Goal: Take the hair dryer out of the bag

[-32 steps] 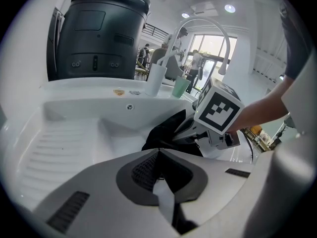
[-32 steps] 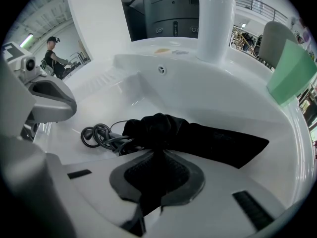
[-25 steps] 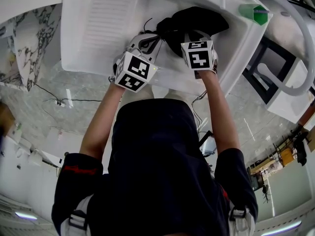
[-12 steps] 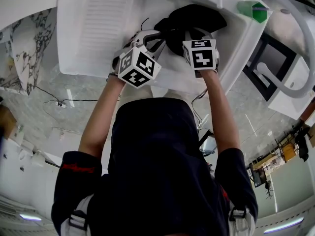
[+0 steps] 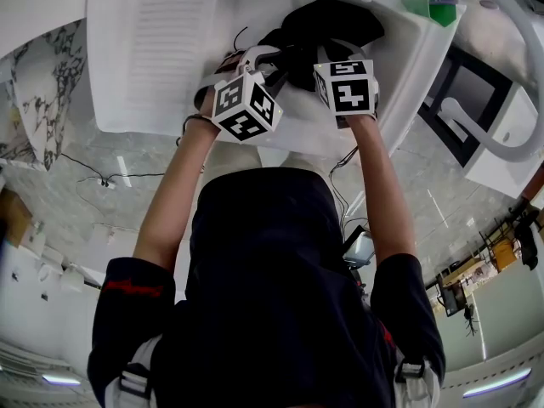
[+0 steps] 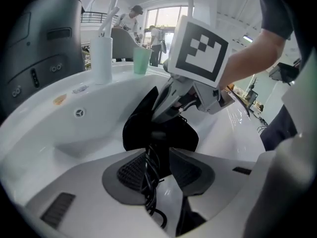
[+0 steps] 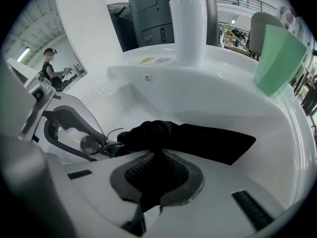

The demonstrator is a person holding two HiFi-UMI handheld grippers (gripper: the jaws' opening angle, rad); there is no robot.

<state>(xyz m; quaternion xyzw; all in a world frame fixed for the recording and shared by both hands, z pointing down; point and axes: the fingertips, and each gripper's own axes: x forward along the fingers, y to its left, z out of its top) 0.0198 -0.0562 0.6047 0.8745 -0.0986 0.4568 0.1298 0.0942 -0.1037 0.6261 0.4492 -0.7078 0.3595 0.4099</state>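
A black cloth bag [image 5: 330, 25] lies crumpled in the white sink basin [image 5: 170, 49]. No dryer body shows, only a black cord [image 6: 150, 182] running out of the bag [image 6: 159, 133]. My left gripper [image 6: 160, 168] points down at the bag's near end. Its jaws are opening, and the cord hangs loosely in the gap between the pads. My right gripper [image 7: 157, 176] is shut on a fold of the bag [image 7: 203, 140], black cloth pinched between its pads. In the head view the left gripper [image 5: 253, 65] and right gripper [image 5: 333, 56] stand side by side at the bag.
On the sink's back ledge stand a green cup [image 7: 277, 58] and a white cup [image 7: 188, 29]. A dark grey machine [image 6: 44, 38] stands behind the basin. The ribbed drainboard [image 5: 166, 41] lies left of the bag. People stand far off.
My left gripper has moved right toward the bag, dipped and rolled, so its marker cube is turned. The right gripper has stayed on the bag.
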